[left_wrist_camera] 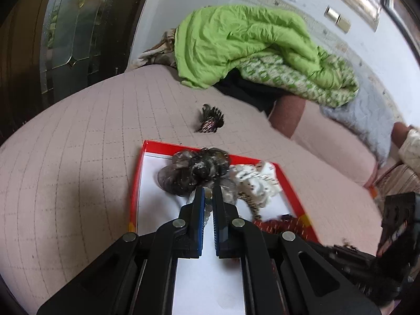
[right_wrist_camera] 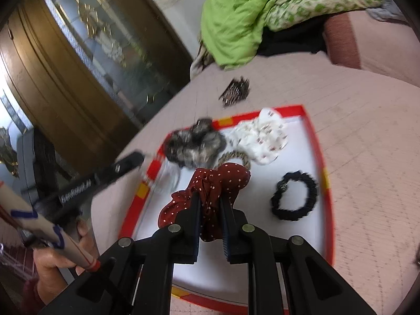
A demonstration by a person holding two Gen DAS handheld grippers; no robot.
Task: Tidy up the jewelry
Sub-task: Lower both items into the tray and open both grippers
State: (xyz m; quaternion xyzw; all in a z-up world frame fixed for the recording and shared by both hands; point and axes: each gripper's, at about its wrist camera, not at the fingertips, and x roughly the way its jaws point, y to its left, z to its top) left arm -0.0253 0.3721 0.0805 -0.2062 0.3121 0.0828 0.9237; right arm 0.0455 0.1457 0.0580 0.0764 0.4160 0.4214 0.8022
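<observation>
A red-rimmed tray (left_wrist_camera: 139, 168) (right_wrist_camera: 329, 210) with a white floor lies on the pink bed. My left gripper (left_wrist_camera: 208, 193) (right_wrist_camera: 136, 157) is shut on a grey sheer scrunchie (left_wrist_camera: 189, 173) (right_wrist_camera: 194, 144) over the tray's far end, with pale beads showing between its fingers. My right gripper (right_wrist_camera: 210, 197) is shut on a red dotted scrunchie (right_wrist_camera: 215, 183) (left_wrist_camera: 283, 223) above the tray floor. In the tray lie a white scrunchie (right_wrist_camera: 262, 136) (left_wrist_camera: 257, 181), a black scrunchie (right_wrist_camera: 294, 199) and a braided hair tie (right_wrist_camera: 236, 158). A dark claw clip (left_wrist_camera: 210, 122) (right_wrist_camera: 235, 92) rests on the bed beyond the tray.
A green quilt (left_wrist_camera: 236, 44) (right_wrist_camera: 249, 13) is heaped at the bed's far side over patterned bedding. A wooden door with glass panes (right_wrist_camera: 78, 65) stands to the left. A person's hand (right_wrist_camera: 52, 257) holds the left gripper's handle.
</observation>
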